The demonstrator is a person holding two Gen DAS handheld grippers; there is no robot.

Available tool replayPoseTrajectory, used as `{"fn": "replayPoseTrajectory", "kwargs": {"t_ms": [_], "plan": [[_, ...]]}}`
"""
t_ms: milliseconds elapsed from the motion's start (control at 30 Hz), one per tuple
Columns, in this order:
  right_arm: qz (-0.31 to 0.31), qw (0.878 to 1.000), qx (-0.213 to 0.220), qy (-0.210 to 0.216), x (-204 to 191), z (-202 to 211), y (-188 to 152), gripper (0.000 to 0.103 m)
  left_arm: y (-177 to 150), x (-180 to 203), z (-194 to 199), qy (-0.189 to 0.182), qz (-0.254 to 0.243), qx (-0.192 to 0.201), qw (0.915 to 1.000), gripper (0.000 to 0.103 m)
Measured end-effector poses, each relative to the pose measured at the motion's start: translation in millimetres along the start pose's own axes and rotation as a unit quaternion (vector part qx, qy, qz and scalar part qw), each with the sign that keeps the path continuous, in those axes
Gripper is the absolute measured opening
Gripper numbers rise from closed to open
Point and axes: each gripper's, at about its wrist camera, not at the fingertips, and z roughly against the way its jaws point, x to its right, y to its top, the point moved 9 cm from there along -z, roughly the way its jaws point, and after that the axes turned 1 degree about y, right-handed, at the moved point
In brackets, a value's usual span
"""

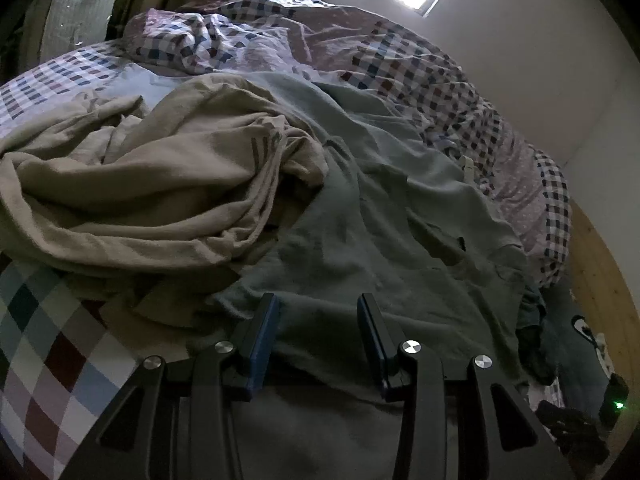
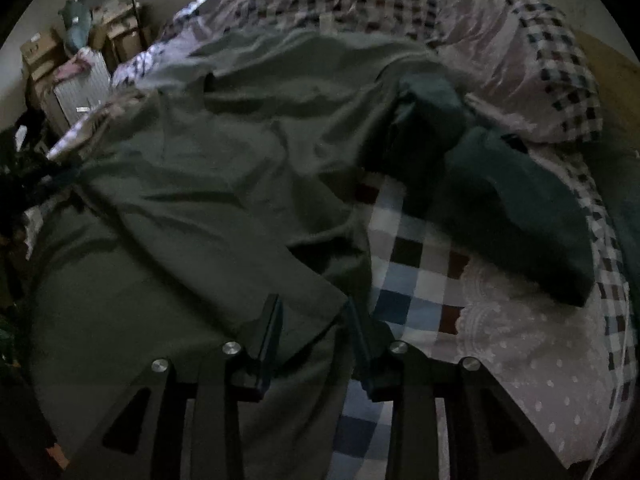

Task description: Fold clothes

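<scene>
A grey-green garment (image 1: 380, 216) lies spread on the bed; it also fills the right wrist view (image 2: 208, 168). A crumpled beige garment (image 1: 160, 184) lies to its left, partly over it. My left gripper (image 1: 318, 308) is open, its blue-padded fingers straddling the garment's near edge just above the cloth. My right gripper (image 2: 314, 308) is open, its fingers on either side of the end of a long sleeve-like strip of the grey-green garment. A dark teal garment (image 2: 500, 200) lies to the right of it.
The bed has a checked quilt (image 1: 52, 344) and a crumpled checked duvet (image 1: 360, 52) at the back. A wooden floor (image 1: 600, 280) shows to the right of the bed. Boxes and clutter (image 2: 60, 68) stand beside the bed's far left.
</scene>
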Motion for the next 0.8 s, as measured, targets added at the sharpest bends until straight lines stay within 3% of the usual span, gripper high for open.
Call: {"fn": "replayPoseTrajectory", "kwargs": {"t_ms": [167,300,400,567,800], "plan": [[-0.001,0.999,-0.023,-0.024,13,-19,-3,0.035,0,1,-2,0.000,-0.001,-0.002,1.0000,0.044],[0.013,1.000,-0.022,-0.012,8,-23,-2,0.035,-1,1,-2,0.000,-0.002,-0.002,1.0000,0.044],[0.047,0.998,-0.033,-0.020,-2,-27,-6,0.026,-2,2,-3,0.001,-0.003,-0.004,1.0000,0.044],[0.101,0.993,-0.009,-0.055,-17,-18,-4,0.006,-3,2,-3,0.002,-0.002,-0.005,1.0000,0.044],[0.126,0.989,0.028,-0.076,-29,5,10,0.003,-2,2,-4,-0.002,0.001,-0.007,1.0000,0.044]]}}
